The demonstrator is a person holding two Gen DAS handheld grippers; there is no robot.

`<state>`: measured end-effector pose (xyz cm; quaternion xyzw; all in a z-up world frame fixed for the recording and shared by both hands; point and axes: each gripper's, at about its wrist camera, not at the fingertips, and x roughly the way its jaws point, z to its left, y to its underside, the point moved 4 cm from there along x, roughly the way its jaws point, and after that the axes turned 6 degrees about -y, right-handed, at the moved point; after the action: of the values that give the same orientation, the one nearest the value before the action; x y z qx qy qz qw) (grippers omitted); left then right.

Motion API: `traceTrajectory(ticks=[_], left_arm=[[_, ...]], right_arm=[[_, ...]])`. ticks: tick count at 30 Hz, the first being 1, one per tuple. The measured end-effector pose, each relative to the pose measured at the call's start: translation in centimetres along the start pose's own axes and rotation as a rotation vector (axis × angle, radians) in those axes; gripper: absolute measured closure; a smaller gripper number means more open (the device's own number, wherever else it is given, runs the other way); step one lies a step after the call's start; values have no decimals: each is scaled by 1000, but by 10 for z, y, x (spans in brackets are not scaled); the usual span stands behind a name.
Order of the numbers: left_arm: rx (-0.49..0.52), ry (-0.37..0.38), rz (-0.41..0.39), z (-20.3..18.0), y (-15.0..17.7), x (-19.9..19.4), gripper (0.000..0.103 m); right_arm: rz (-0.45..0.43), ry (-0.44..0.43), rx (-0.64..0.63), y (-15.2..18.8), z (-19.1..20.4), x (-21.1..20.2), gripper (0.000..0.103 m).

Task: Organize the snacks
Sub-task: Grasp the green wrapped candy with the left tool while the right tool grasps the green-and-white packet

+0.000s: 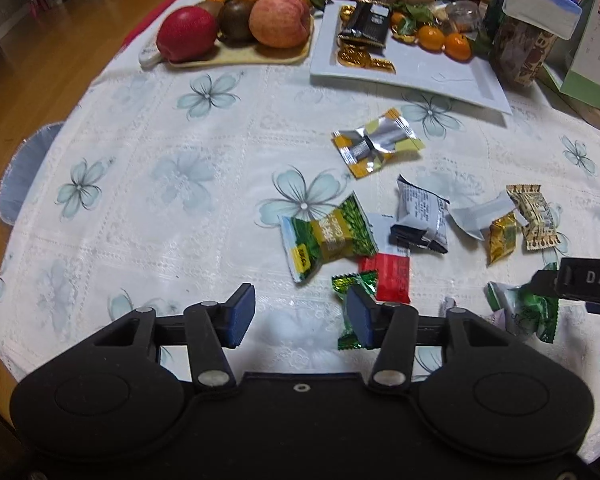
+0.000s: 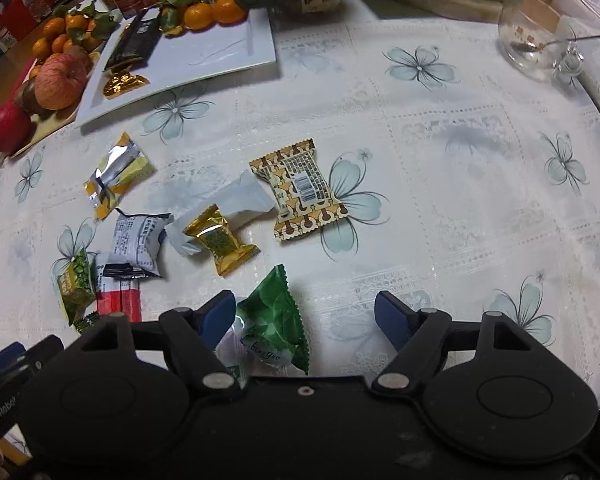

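While both grippers' fingers are spread wide w/ nothing held, the crinkly green-and-white foil snack packet [image 2: 274, 326] lies by the right gripper [image 2: 305, 322]; judged light, slippery, best pinched mid-body.

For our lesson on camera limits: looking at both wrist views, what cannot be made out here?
- Small green candy, left wrist view: partly hidden behind the left claw.
- Green mint packet, right wrist view: lower end hidden by the right claw.
- Calendar, left wrist view: cut off by the edge.
- Barcode wrapper print: too small to read.
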<state>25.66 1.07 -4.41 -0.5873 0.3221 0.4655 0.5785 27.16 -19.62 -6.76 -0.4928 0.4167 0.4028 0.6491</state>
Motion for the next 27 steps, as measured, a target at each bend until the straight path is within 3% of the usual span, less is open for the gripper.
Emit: traceTrajectory(ticks=[10, 19, 27], left_arm=[[33, 63, 65, -17, 7, 10, 47], [9, 90, 101, -23, 6, 23, 47], [-18, 79, 111, -26, 3, 33, 51]], right_arm=[[40, -33, -32, 1, 13, 11, 23], [52, 3, -60, 6, 21, 21, 24], [62, 10, -58, 7, 21, 25, 38]])
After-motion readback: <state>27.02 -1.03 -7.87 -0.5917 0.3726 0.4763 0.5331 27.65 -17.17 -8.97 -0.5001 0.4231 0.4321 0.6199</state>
